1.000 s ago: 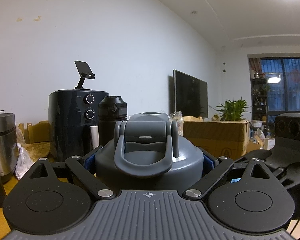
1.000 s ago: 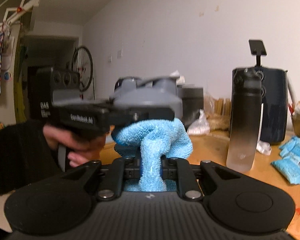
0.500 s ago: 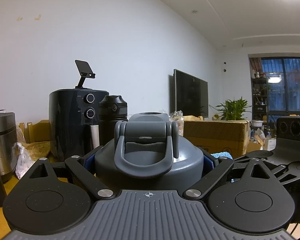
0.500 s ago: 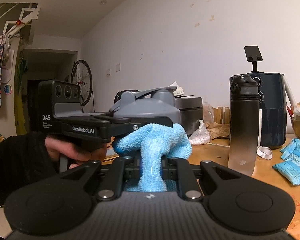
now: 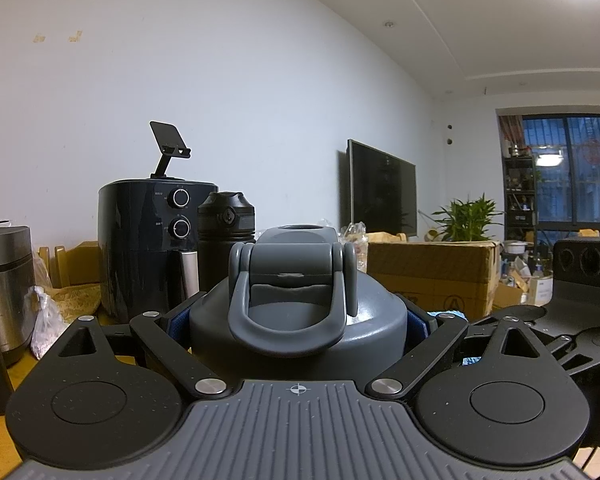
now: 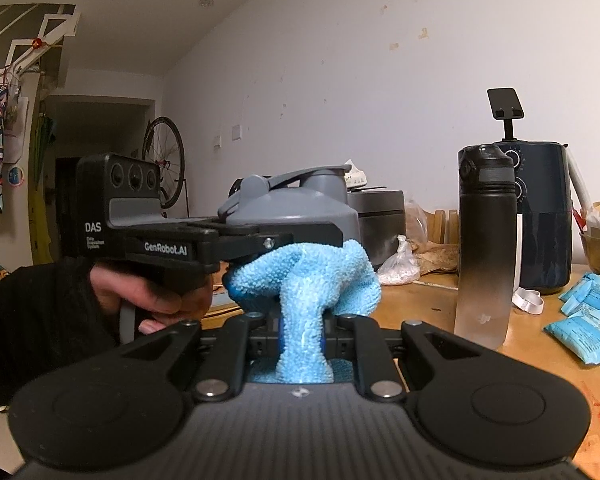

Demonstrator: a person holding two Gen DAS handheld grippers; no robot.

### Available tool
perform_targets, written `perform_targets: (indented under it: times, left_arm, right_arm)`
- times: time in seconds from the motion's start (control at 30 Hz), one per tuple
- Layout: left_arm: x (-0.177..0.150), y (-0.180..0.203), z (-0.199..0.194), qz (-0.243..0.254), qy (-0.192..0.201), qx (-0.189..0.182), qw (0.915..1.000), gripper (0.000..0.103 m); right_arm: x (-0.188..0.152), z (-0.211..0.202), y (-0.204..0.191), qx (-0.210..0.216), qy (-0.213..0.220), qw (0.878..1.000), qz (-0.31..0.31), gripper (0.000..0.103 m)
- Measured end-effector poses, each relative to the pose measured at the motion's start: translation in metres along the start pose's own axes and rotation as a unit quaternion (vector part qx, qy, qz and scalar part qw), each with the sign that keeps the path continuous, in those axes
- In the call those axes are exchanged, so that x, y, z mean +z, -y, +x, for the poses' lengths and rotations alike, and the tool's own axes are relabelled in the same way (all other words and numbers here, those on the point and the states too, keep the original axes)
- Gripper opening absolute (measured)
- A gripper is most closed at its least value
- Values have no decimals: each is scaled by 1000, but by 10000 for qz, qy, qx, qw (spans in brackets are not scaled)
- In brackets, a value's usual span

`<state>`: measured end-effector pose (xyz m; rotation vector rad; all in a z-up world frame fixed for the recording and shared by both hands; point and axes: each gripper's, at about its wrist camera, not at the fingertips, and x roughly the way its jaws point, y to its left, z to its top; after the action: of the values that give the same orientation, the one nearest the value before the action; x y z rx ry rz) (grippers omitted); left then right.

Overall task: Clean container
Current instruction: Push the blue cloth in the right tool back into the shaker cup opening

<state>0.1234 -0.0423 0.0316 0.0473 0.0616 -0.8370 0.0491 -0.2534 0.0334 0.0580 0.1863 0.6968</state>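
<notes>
Change: right gripper (image 6: pixel 300 320) sits slightly higher against the container than a second ago; left side unmoved.
Left gripper (image 5: pixel 298 320): clamped on grey container (image 5: pixel 296 320) below its lid, held upright above the bench (image 6: pixel 428 300).
Right gripper: pinched tight on blue cloth (image 6: pixel 304 280), cloth pressed to container wall.
Behind: black bottle (image 6: pixel 486 240), air fryer (image 5: pixel 148 248).

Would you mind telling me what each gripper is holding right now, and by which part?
The left gripper clamps the grey container by the sides of its lid. The right gripper pinches the blue cloth by a bunched neck, its bulk bulging ahead.
</notes>
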Motion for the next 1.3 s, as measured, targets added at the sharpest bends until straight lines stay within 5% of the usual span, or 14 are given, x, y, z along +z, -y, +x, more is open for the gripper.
perform_targets:
  times: [1.3]
  left_arm:
    - [3, 4, 1, 4, 64, 234, 9997, 96]
  right_arm:
    - [-17, -74, 15, -498, 121, 9981, 331, 14]
